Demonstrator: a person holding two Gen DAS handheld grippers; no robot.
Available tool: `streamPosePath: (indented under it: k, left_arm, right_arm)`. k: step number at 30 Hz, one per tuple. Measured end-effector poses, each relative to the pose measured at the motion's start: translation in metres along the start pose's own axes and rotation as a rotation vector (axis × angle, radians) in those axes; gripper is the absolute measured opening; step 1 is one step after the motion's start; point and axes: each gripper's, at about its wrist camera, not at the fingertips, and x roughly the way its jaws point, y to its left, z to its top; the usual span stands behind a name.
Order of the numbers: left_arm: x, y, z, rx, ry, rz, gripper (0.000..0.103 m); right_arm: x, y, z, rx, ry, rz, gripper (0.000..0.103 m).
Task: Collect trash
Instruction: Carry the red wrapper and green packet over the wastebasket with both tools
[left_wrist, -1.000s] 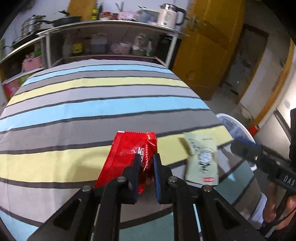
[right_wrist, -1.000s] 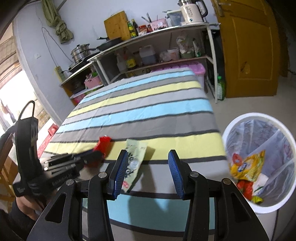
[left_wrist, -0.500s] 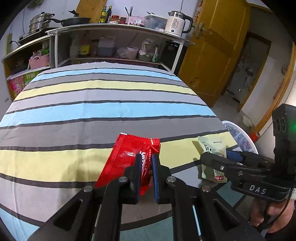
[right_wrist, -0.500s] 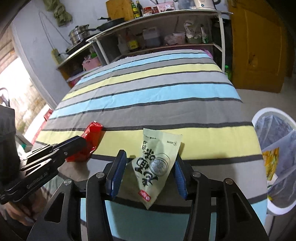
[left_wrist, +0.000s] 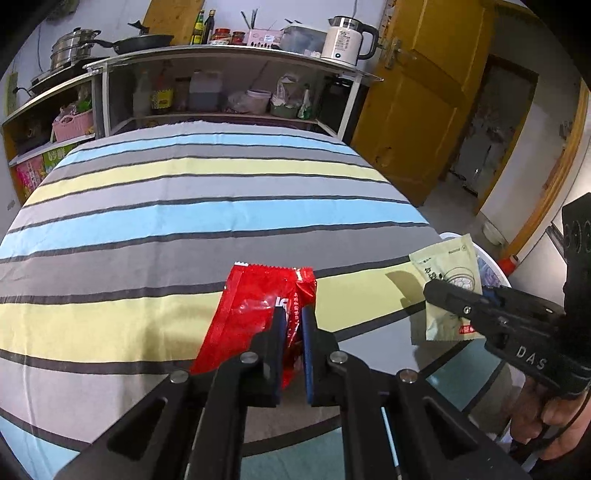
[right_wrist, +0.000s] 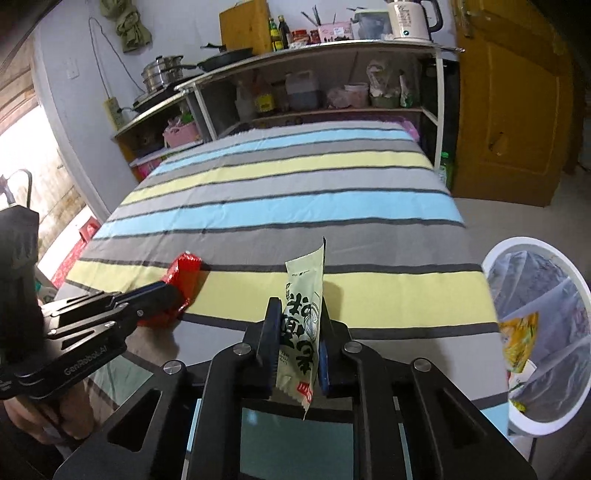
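- Red and glossy, the red wrapper (left_wrist: 255, 314) lies on the near part of the striped tablecloth (left_wrist: 207, 221), across a yellow stripe, with its near edge pinched up between the pads of the left gripper (left_wrist: 291, 332).
- The left gripper is clenched on that red wrapper; its blue pads press the crinkled foil from both sides.
- In the right wrist view the same wrapper (right_wrist: 184, 273) shows as a red bunch at the tip of the left gripper (right_wrist: 173, 295), low over the cloth.
- The pale green packet (right_wrist: 304, 314) with dark printing stands nearly upright on its edge between the pads of the right gripper (right_wrist: 297, 347), its top corner pointing up.
- The right gripper's jaws have just been closing, and they now squeeze the packet from both sides, so it is grasped.
- From the left wrist view the packet (left_wrist: 447, 280) hangs at the tip of the right gripper (left_wrist: 458, 299), over the right edge of the table, with its shadow on the yellow stripe.
- A hand (left_wrist: 543, 417) wraps the handle of the right gripper at the lower right.
- A white bin (right_wrist: 576, 413) with a clear liner stands on the floor just right of the table; a yellow bag (right_wrist: 519, 339) and other scraps lie in it.
- Beyond the table stand kitchen shelves (left_wrist: 229, 92) with pots, bottles and a white kettle (left_wrist: 345, 40), and a yellow-brown door (left_wrist: 417, 110) to their right.
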Motion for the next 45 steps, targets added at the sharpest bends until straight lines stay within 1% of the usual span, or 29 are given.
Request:
streamPosePath:
  k: [8,13,19,24,30,33,38,45]
  left_arm:
    - [-0.009,-0.034,0.010,0.049,-0.032,-0.011,0.007]
    - [-0.014,-0.060,0.021,0.084,-0.058,-0.035,0.007]
    - [-0.009,-0.101,0.035,0.141,-0.078,-0.094,0.007]
    - [0.002,-0.142,0.046,0.186,-0.081,-0.170,0.007]
    - [0.020,-0.187,0.052,0.229,-0.059,-0.248,0.007]
    - [0.030,-0.205,0.051,0.247,-0.043,-0.265,0.007]
    - [0.046,-0.228,0.050,0.259,-0.005,-0.291,0.007]
    - [0.069,-0.253,0.050,0.279,0.028,-0.298,0.007]
  right_arm:
    - [-0.027,-0.016,0.001,0.034,-0.057,-0.003,0.017]
    - [-0.047,-0.030,0.000,0.059,-0.096,-0.020,0.017]
    - [-0.071,-0.063,-0.003,0.105,-0.131,-0.064,0.017]
    - [-0.091,-0.103,-0.008,0.162,-0.159,-0.109,0.017]
    - [-0.110,-0.149,-0.019,0.230,-0.181,-0.169,0.017]
    - [-0.116,-0.171,-0.025,0.263,-0.185,-0.194,0.017]
    - [-0.119,-0.195,-0.032,0.297,-0.177,-0.214,0.017]
    - [-0.112,-0.218,-0.040,0.343,-0.152,-0.226,0.019]
